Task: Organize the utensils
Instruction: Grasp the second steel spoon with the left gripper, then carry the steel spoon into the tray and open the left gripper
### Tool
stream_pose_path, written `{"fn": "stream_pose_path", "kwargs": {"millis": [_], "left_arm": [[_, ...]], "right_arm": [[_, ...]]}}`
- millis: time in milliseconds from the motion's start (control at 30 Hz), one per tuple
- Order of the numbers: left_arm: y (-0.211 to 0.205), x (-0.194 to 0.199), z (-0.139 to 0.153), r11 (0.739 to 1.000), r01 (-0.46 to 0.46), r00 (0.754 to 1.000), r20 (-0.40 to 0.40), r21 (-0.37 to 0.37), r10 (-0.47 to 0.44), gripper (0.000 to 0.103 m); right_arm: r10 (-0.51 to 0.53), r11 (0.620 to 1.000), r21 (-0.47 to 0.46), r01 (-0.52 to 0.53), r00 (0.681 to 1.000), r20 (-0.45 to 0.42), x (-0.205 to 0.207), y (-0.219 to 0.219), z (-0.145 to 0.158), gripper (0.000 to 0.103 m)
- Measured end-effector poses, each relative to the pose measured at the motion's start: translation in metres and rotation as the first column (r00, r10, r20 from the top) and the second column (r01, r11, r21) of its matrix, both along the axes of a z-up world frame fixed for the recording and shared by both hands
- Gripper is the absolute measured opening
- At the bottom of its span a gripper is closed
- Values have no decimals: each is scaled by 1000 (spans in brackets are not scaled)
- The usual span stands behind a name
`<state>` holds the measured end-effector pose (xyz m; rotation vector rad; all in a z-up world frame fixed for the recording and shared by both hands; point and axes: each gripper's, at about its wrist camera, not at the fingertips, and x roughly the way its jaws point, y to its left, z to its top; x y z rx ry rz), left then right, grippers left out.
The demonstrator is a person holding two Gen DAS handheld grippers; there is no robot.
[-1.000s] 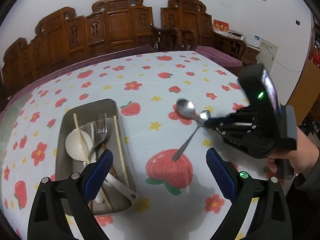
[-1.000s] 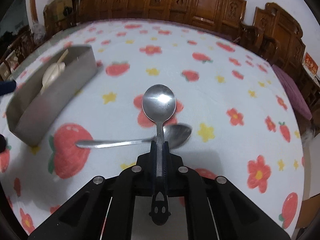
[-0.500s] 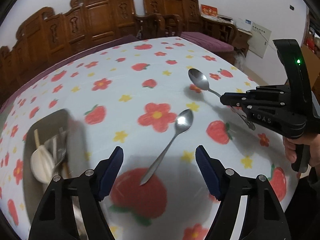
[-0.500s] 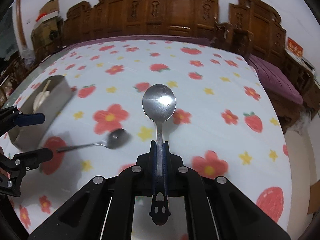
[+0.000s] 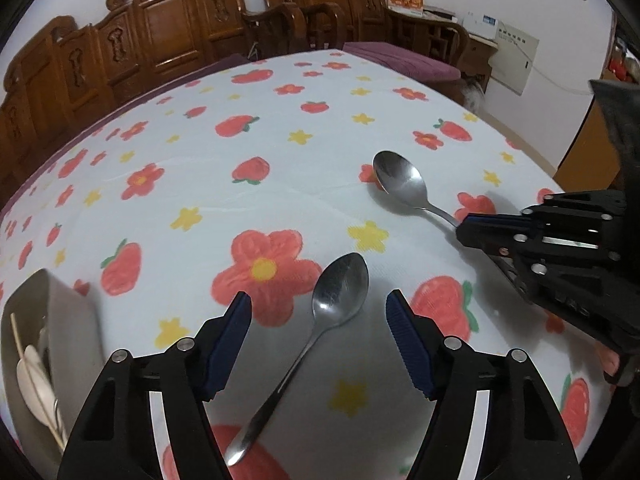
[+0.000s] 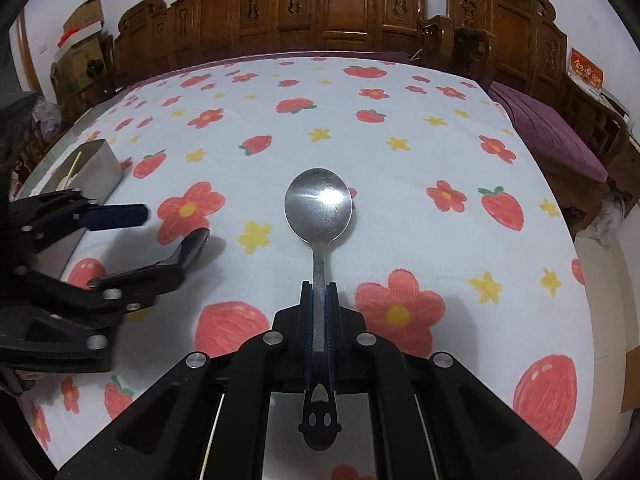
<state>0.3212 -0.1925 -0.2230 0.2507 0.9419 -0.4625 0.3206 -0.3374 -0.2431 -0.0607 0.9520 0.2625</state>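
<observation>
My left gripper (image 5: 319, 306) is open and straddles a steel spoon (image 5: 316, 326) that lies on the strawberry tablecloth, its bowl between my fingertips. My right gripper (image 6: 319, 292) is shut on the handle of a second steel spoon (image 6: 318, 206) and holds it above the cloth, bowl pointing away. That spoon also shows in the left wrist view (image 5: 400, 182), with the right gripper (image 5: 466, 228) at the right. The left gripper shows in the right wrist view (image 6: 160, 232), where it partly hides the lying spoon (image 6: 196, 240). The metal tray (image 5: 60, 312) with white spoon and chopsticks is at the left.
The tray also shows in the right wrist view (image 6: 102, 160) at the far left. Carved wooden chairs (image 6: 340, 4) line the table's far side. A purple cushioned bench (image 6: 548, 136) runs along the right edge.
My left gripper has moved from beside the tray to the right and down over the lying spoon. My right gripper has lifted its spoon clear of it and to the right.
</observation>
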Motion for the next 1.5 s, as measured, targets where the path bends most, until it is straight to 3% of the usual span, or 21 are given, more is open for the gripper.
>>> {"fn": "stream_pose_path", "kwargs": {"millis": [133,267,467,767,1267,1500], "left_arm": [[-5,7,-7,1000,1,1000,-19,8,-1,57],[-8,11,-9,1000,2,1000,-14,8,-2,54],[-11,11,-7,1000,11,1000,-17,6,-10,28],[0,-3,7,1000,-11,1000,-1,-8,11,27],[43,-34,85,991,-84,990,109,-103,95,27],[63,-40,98,988,-107,984,131,-114,122,27]], "right_arm": [[-2,1000,9,2,1000,-3,0,-2,0,7],[-3,1000,15,3,1000,-3,0,-1,1,7],[2,1000,17,-2,1000,-3,1,-1,1,8],[20,1000,19,-21,999,24,-4,11,11,8],[53,995,72,-62,992,113,-25,39,43,8],[85,993,67,-94,987,133,-33,58,49,7]]}}
